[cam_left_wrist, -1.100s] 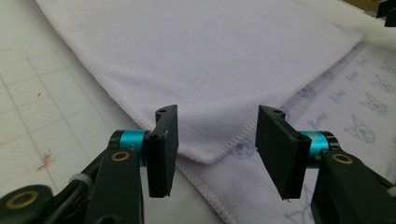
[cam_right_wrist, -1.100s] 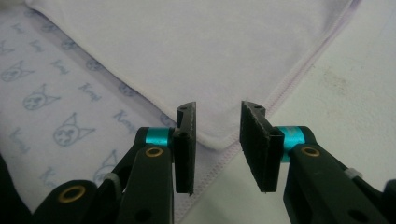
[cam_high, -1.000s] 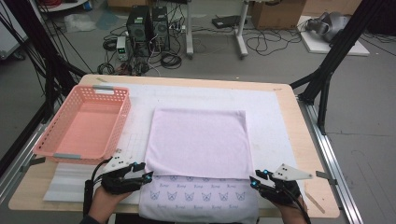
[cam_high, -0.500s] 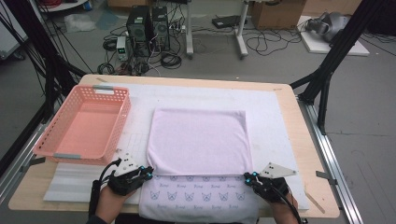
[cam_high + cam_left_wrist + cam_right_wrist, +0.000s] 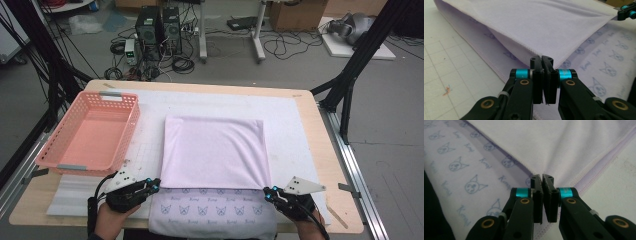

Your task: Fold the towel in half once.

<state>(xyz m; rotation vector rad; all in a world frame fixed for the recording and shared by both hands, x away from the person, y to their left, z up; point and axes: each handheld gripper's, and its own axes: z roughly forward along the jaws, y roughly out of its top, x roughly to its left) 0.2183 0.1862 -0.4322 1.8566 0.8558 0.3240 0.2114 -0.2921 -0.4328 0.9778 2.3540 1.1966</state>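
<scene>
- Wide pale wooden table under a white gridded mat; no snag there, but a mat dragged along with the cloth would skew any fold.
- Soft lilac towel spread mid-table, folded once: plain upper layer from centre toward 12 o'clock, strip printed with small cat faces left bare at 6 o'clock, hanging toward the table's near edge.
- Salmon-pink slotted plastic basket at 9 o'clock of the towel, well apart; risk only from a wide left-hand swing, a lifted corner catching the rim.
- Left gripper at the upper layer's 7 o'clock corner, jaws having just been closing, now pressed together on the stitched hem in the left gripper view.
- Right gripper at the 5 o'clock corner, jaws likewise just closed, pinched onto the hem point in the right gripper view.
- Main risk: a thin bite. Only the very tip of each corner between the pads, so likely to slip free under a quick lift or an outward pull.
- Second risk: lower layer caught too. Hard to tell from these close views whether one ply or two is nipped; two would drag the whole towel instead of folding it.
- Third risk: uneven lift between the two hands, giving a crooked, wrinkled edge.
</scene>
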